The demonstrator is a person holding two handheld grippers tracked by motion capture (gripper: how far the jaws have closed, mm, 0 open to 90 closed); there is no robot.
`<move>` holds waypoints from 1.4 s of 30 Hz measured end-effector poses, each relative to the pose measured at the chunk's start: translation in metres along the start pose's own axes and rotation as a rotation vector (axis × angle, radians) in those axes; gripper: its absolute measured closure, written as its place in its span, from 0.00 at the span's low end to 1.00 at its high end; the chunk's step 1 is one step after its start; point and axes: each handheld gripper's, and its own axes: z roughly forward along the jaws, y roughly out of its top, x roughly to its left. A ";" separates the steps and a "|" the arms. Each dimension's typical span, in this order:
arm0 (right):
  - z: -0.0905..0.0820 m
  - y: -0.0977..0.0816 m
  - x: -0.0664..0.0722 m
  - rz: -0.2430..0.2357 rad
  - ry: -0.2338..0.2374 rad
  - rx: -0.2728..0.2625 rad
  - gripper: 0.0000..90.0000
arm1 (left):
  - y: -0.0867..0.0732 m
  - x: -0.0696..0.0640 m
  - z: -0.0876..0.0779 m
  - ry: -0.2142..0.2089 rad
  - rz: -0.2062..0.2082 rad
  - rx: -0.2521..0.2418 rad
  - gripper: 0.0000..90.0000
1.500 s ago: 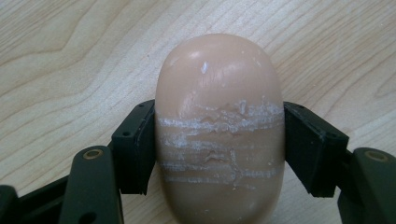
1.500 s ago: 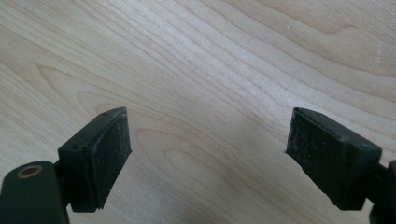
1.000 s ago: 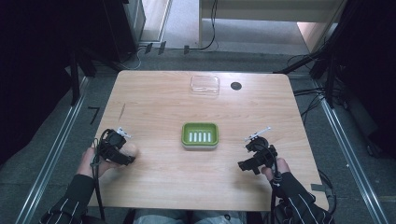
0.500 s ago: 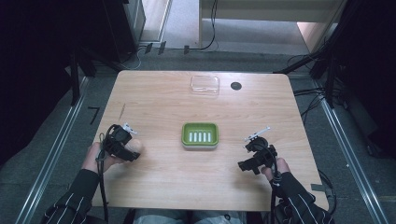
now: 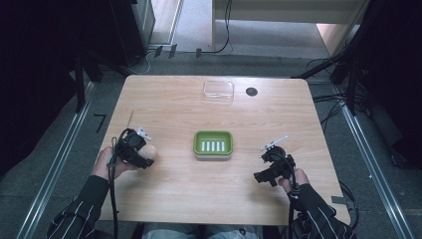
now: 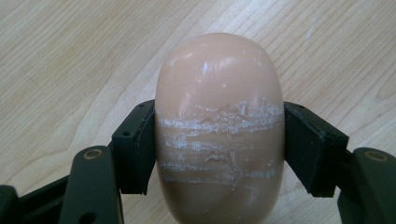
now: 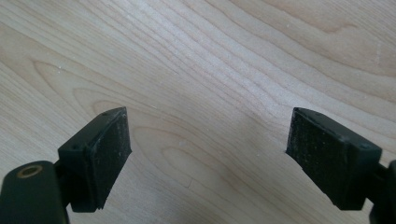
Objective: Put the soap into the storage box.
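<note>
- The left tongs (image 5: 142, 149) now sit a bit closer to the middle of the table than they did a second ago, and they squeeze a smooth, peach-coloured oval bar of soap (image 6: 219, 126) from both sides.
- The soap has come along with them, so I think it is on its way to the green plastic soap dish (image 5: 213, 144) in the middle of the pale wooden table (image 5: 189, 199).
- In the high view the soap (image 5: 149, 151) is at the left side of the table, well apart from the dish.
- The right tongs (image 5: 264, 175) have not moved. Their two black pads (image 7: 109, 149) stand wide apart with nothing between them, low over the bare wood at the right.
- The soap looks hard and a little shiny. It has white scratchy lines across its middle, just where the pads press.
- It is round at the top and has no corners, so I think it could slip if the squeeze is weak.
- The dish is a rectangle with round corners and has a row of pale slots in its floor.
- A clear plastic box (image 5: 218, 90) lies at the far edge of the table, with a small round black hole (image 5: 251, 91) just beside it.
- The wood has wavy brown grain lines.
</note>
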 end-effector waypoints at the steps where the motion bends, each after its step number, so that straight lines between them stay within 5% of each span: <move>1: 0.000 0.000 0.000 0.000 -0.001 0.003 0.16 | 0.002 0.000 0.000 -0.006 0.012 0.001 0.37; 42: 0.002 0.001 0.000 -0.005 0.004 0.007 0.16 | 0.061 -0.013 -0.004 -0.046 0.133 -0.063 0.37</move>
